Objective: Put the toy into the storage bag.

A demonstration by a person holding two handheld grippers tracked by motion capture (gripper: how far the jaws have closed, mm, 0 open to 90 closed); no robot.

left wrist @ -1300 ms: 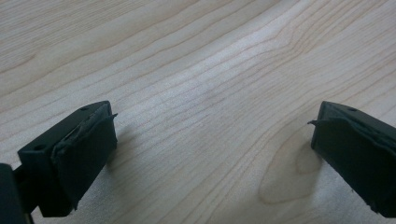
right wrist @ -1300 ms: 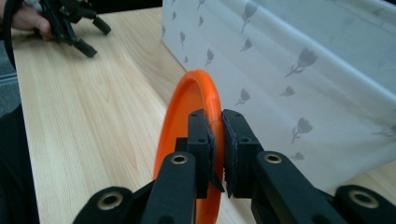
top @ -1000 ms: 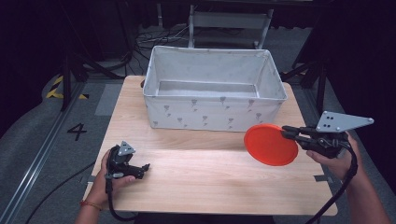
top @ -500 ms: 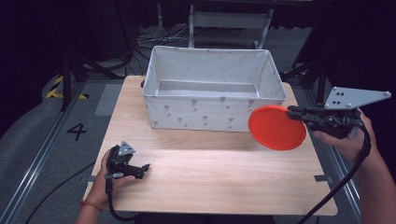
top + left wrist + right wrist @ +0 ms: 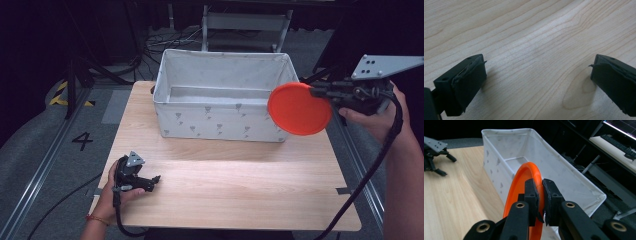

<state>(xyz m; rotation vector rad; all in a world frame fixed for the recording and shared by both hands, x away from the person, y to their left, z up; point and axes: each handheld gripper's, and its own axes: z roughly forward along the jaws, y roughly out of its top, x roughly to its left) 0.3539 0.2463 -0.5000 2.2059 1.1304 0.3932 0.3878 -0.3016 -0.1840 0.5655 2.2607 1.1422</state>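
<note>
Idle work first, at the left: the left gripper (image 5: 134,176) rests low on the wooden desk (image 5: 240,190) near its front-left corner, its fingers (image 5: 467,80) spread wide apart with nothing between them but bare wood grain. Behind the middle of the desk stands a white fabric bin (image 5: 225,97) with a small grey print, open-topped and, as far as its floor shows, with nothing in it. Farther right, the orange plate (image 5: 299,109) hangs in the air on edge, in front of the bin's right-hand end and above the desk, held at its rim by the right gripper (image 5: 320,93). In the right gripper view the two black fingers (image 5: 531,195) are clamped together on the plate's raised lip (image 5: 526,173), one on each face.

The plate looks like thin moulded plastic: light, stiff and smooth, so it should not sag, but it could swivel or slip in a pinch on so narrow a strip of rim. A hold on the rim, as now, seems the only practical one, since the flat face offers nothing to grip. The bin's soft right wall is what stands nearest in the way; the plate must clear its top edge before going in. The trailing cable (image 5: 372,165) hangs clear to the right.
</note>
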